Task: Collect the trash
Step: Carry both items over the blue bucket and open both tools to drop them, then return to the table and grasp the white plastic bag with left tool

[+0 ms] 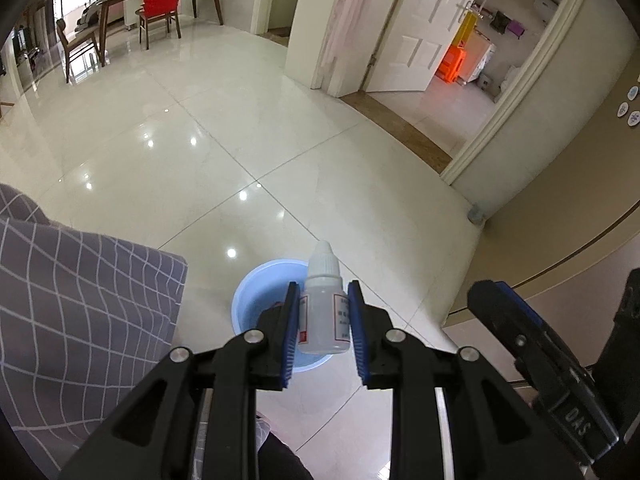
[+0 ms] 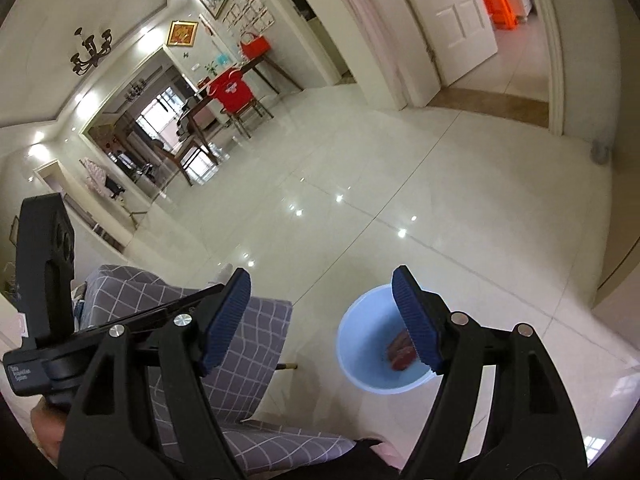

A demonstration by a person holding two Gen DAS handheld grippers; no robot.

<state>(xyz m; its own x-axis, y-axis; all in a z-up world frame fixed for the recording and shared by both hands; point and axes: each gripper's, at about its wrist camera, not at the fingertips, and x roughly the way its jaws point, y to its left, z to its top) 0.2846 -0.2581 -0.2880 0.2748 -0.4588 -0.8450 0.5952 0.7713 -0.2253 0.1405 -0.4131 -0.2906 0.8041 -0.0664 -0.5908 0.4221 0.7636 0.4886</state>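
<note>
My left gripper is shut on a small white dropper bottle with a printed label, held upright above a light blue bucket on the floor. In the right wrist view the same bucket holds a reddish piece of trash. My right gripper is open and empty, above the floor to the left of the bucket. The right gripper's body shows at the right of the left wrist view.
A grey checked chair stands left of the bucket and also shows in the right wrist view. Glossy tiled floor stretches ahead. A white door stands open at the far right. A dining table and chairs stand far back.
</note>
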